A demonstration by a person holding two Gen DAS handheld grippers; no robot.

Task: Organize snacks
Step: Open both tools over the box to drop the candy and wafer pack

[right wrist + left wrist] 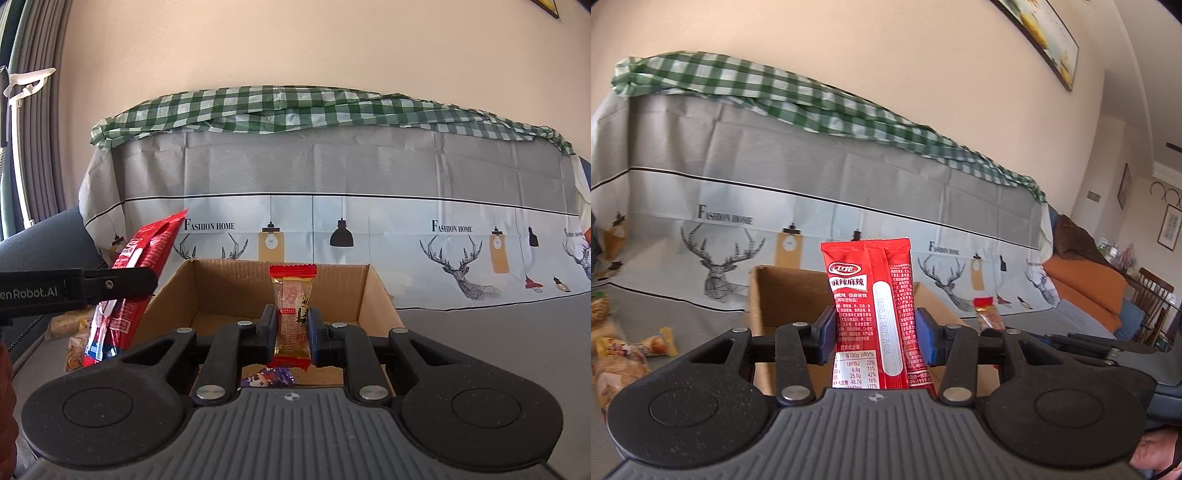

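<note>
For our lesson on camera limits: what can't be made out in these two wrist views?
- Brown cardboard box floor: right wrist view, mostly hidden by the right claw.
- Purple wrapper in the box: cut off by the claw body.
- Yellow snack packets: left wrist view, blurred at the edge.
- Large red packet: bottom hidden.

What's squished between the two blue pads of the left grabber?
A red snack packet stands upright between the left gripper's blue pads, which press on its sides. The left wrist view shows it, with the cardboard box behind.

Left gripper [875,334] clamps red snack packet [871,295] (upright) before cardboard box [783,295].
</note>
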